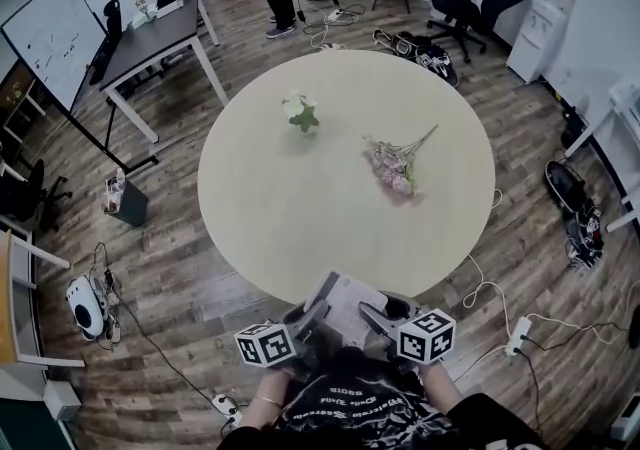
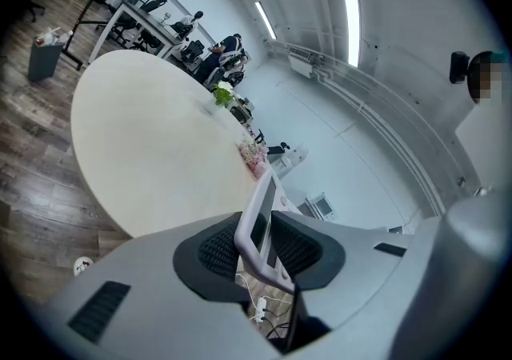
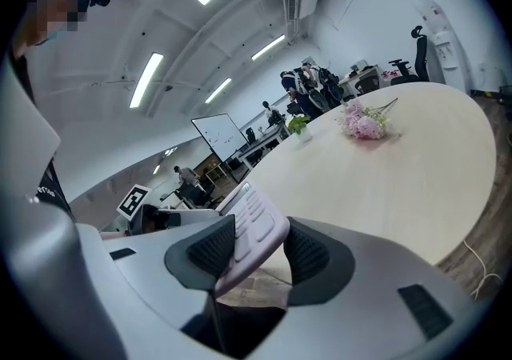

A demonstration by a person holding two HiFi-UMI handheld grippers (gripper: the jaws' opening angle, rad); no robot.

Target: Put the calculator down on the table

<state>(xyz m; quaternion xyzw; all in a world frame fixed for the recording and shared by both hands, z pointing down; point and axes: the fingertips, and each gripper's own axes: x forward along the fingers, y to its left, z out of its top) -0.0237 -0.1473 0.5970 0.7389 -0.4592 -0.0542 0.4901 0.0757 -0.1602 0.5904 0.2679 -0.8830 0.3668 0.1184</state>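
Note:
A pale grey calculator [image 1: 345, 300] hangs over the near edge of the round beige table [image 1: 300, 218], held between both grippers. My left gripper [image 1: 316, 316] is shut on its left edge. In the left gripper view the calculator [image 2: 258, 218] stands edge-on between the dark pads [image 2: 220, 253]. My right gripper [image 1: 373, 315] is shut on its right side. The right gripper view shows the keyed face of the calculator [image 3: 254, 222] tilted between the pads [image 3: 314, 256], with the table [image 3: 384, 174] just beyond.
A pink bouquet [image 1: 395, 168] and a small white-and-green flower [image 1: 300, 113] lie further out on the table. Around it are a grey desk [image 1: 150, 38], a whiteboard [image 1: 55, 33], office chairs [image 1: 465, 3], floor cables and a power strip [image 1: 517, 335]. People stand at the far end.

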